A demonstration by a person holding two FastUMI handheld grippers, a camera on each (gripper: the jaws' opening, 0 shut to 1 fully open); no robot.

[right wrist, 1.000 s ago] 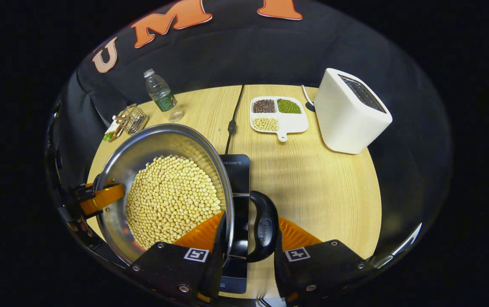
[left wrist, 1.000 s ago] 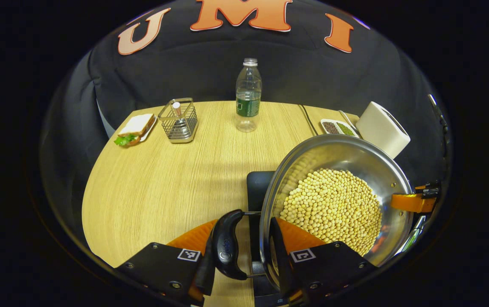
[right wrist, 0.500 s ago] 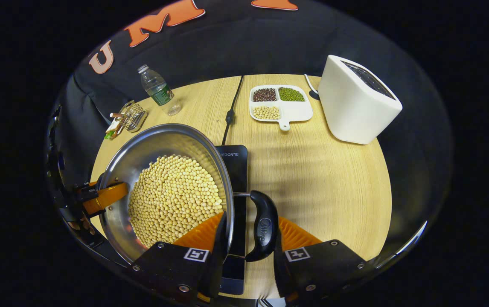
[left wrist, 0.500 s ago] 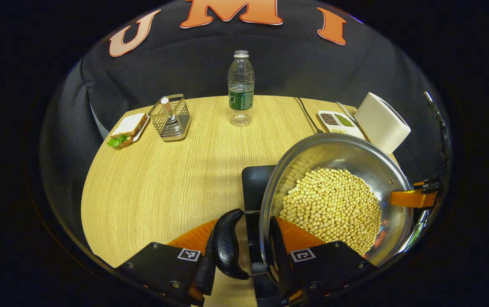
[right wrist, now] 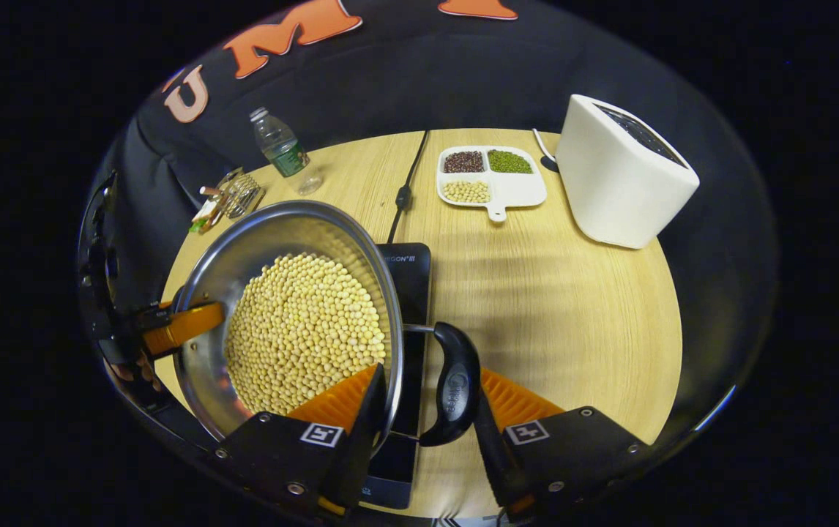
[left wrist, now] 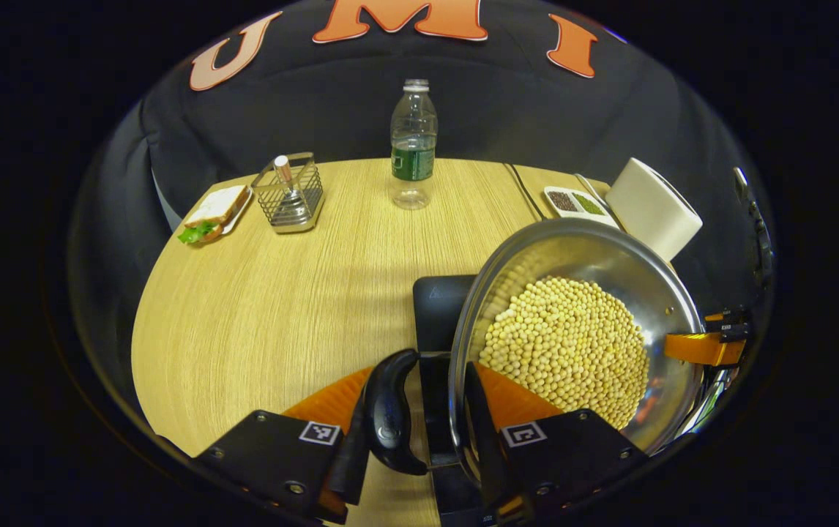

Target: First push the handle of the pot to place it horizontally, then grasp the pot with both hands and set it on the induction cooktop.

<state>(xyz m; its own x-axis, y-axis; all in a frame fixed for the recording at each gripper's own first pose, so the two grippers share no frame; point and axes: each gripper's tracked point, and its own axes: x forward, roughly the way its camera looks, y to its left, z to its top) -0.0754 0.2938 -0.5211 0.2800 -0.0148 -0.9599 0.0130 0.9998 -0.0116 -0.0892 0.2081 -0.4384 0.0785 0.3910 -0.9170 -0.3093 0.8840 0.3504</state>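
Over cooktop (right wrist: pixel 408 278): one pot (right wrist: pixel 244 249), two tongs (left wrist: pixel 419 424).

Small white lettering on the far right corner of the induction cooktop (right wrist: pixel 412 285), its start cut off by the rim of the pot (right wrist: pixel 244 245); not read reliably. Small triangle sign on the cooktop's far left corner. Embossed oval mark on each pot handle (right wrist: pixel 456 384), illegible. Green bottle (left wrist: pixel 413 143) label, illegible. Square coded markers on the left gripper (left wrist: pixel 419 410) and right gripper (right wrist: pixel 427 410).
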